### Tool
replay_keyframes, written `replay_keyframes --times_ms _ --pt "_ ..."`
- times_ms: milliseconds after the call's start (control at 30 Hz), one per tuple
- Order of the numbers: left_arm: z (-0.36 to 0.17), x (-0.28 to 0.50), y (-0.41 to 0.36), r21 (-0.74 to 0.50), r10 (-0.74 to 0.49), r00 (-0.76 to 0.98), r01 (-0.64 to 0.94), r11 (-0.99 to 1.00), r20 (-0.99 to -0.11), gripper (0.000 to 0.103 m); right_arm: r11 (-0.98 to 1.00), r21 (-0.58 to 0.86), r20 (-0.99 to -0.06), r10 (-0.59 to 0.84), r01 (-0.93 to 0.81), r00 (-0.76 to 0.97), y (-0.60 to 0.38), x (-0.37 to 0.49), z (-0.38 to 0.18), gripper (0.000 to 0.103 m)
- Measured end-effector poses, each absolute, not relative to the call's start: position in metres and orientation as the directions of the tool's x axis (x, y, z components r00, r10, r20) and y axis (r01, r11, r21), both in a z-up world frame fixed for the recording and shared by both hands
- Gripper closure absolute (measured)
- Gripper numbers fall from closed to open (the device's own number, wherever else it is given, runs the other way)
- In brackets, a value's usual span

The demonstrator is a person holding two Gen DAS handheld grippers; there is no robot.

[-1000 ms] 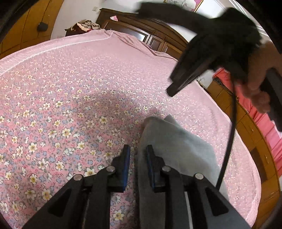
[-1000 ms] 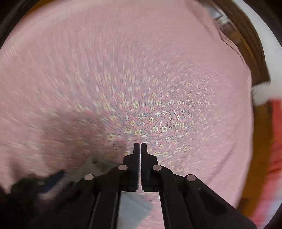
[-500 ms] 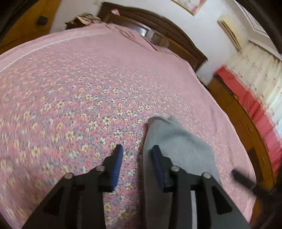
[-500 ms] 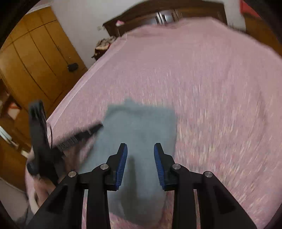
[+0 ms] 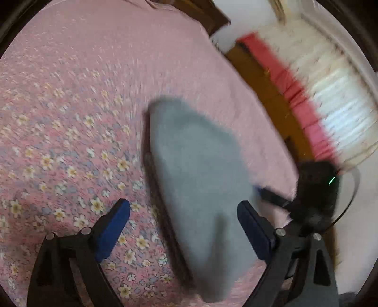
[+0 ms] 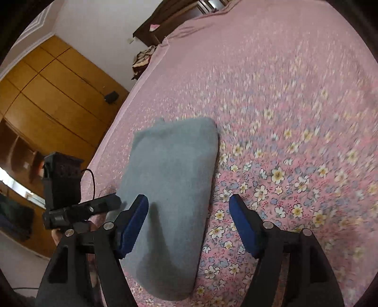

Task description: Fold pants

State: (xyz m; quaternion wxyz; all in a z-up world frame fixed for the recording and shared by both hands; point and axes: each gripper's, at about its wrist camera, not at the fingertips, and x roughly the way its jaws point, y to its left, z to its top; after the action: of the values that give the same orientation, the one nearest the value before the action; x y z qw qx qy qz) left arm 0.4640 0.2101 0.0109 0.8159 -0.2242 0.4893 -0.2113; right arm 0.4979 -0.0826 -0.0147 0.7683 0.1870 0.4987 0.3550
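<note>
The grey pants (image 5: 198,189) lie folded into a compact rectangle on the pink floral bedspread (image 5: 70,118); they also show in the right wrist view (image 6: 172,189). My left gripper (image 5: 184,226) is open and empty, held above the near end of the pants. My right gripper (image 6: 189,219) is open and empty, above the pants' near right edge. The right gripper appears at the right of the left wrist view (image 5: 314,196), and the left gripper at the left of the right wrist view (image 6: 66,196). Both views are motion-blurred.
The bedspread (image 6: 295,118) stretches far beyond the pants. A dark wooden headboard (image 6: 177,14) stands at the far end. A wooden wardrobe (image 6: 47,94) lines one side. A red and white curtain (image 5: 319,82) and wooden floor lie past the bed's other edge.
Both grippers opened wide, the right from fully shut, and both pulled back above the pants. The right gripper swung round to the far side of the pants.
</note>
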Motion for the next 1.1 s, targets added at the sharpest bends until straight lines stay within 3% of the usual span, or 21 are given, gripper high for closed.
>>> replay_keyframes --times_ms 267,367,400,500,567,833,1100 --pt "0.008 0.475 0.182 -0.584 -0.598 0.485 0.200 0.787 -0.639 0.010 0.529 0.772 -0.499 0.848 -0.353 0.181 -0.076 0.524 -0.042 0.031" --pt "0.009 0.465 0.170 -0.567 -0.583 0.504 0.205 0.798 -0.638 0.014 0.530 0.763 -0.491 0.847 -0.370 0.202 -0.067 0.532 -0.052 0.045" --pt "0.008 0.463 0.171 -0.572 -0.585 0.508 0.204 0.795 -0.632 0.020 0.539 0.753 -0.496 0.842 -0.378 0.212 -0.067 0.531 -0.056 0.054" --pt "-0.003 0.462 0.191 -0.608 -0.588 0.514 0.153 0.779 -0.624 0.045 0.509 0.770 -0.462 0.861 -0.383 0.215 -0.071 0.533 -0.062 0.061" --pt "-0.003 0.460 0.196 -0.640 -0.602 0.516 0.127 0.758 -0.610 0.054 0.493 0.785 -0.443 0.870 -0.375 0.216 -0.079 0.529 -0.065 0.064" --pt "0.013 0.453 0.180 -0.594 -0.548 0.562 0.121 0.795 -0.620 0.070 0.545 0.745 -0.473 0.838 -0.385 0.272 -0.094 0.503 -0.032 0.071" --pt "0.056 0.424 0.152 -0.632 -0.575 0.569 0.120 0.766 -0.588 0.073 0.578 0.690 -0.523 0.814 -0.436 0.250 -0.123 0.470 0.036 0.073"
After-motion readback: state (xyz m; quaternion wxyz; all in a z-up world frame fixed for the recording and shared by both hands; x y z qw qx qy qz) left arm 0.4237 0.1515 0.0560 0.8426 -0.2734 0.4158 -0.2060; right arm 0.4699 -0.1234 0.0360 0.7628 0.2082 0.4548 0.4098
